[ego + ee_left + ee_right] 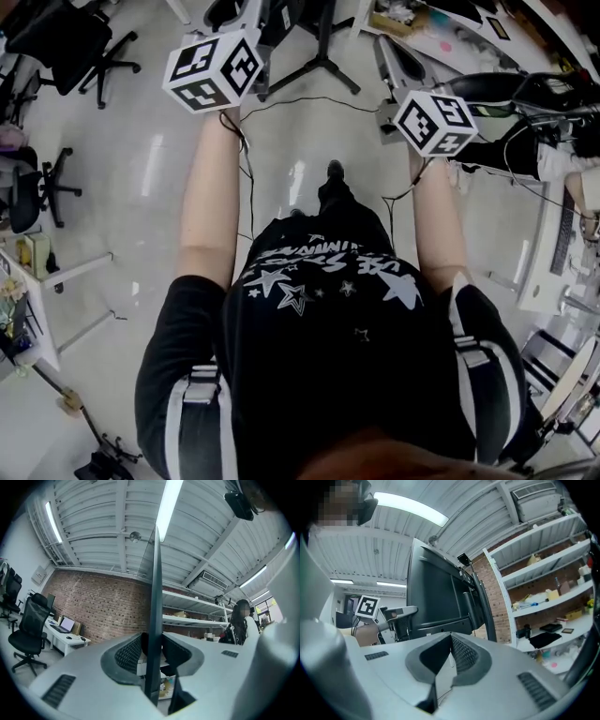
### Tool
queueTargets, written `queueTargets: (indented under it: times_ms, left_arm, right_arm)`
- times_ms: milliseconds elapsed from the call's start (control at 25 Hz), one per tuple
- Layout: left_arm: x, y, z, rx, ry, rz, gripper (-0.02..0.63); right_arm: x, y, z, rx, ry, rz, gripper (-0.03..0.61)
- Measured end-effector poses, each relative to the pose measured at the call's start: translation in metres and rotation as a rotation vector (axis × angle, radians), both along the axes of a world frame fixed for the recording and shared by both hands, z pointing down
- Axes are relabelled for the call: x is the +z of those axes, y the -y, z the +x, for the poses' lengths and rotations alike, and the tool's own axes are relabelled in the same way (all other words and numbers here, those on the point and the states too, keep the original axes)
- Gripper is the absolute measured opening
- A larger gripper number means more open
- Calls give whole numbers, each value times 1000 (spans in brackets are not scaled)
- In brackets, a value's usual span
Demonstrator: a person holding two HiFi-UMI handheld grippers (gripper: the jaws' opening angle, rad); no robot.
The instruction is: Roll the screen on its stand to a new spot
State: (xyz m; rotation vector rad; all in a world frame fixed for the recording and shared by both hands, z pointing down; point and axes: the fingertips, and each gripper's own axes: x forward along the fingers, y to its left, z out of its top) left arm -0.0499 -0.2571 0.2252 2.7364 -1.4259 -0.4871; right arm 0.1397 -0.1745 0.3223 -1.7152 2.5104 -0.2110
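Left gripper (153,645) is clamped on the screen (155,585), whose thin edge runs upright, dead centre between the pads. Right gripper (449,643) is pinched together on nothing. From there the screen stands ahead and to its left, well apart, so the left hand looks set to tow.

White ceiling strip lights (168,508) give bright, even light and burn out to pure glare. The screen (153,620) stands backlit, a dark silhouette. The glossy floor (295,183) carries pale reflected streaks (shadows there are faint and soft). Fisheye bending curves every edge; the gripper views' corners go black, and the nearest surfaces blur.
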Motion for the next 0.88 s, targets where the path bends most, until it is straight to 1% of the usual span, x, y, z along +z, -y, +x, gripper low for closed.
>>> queueTargets:
  times_ms: [240, 560, 720, 880]
  left_arm:
    - [0, -29, 7, 4, 1, 27, 153]
    - [-1, -58, 6, -14, -24, 40, 153]
    - [2, -68, 8, -30, -35, 32, 153]
    - [3, -66, 4, -63, -50, 9, 153]
  right_arm:
    - [2, -22, 8, 8, 5, -1, 7]
    - [4, -29, 20, -33, 7, -13, 7]
    - [5, -39, 30, -43, 8, -18, 8]
    - [7, -48, 38, -59, 9, -24, 7]
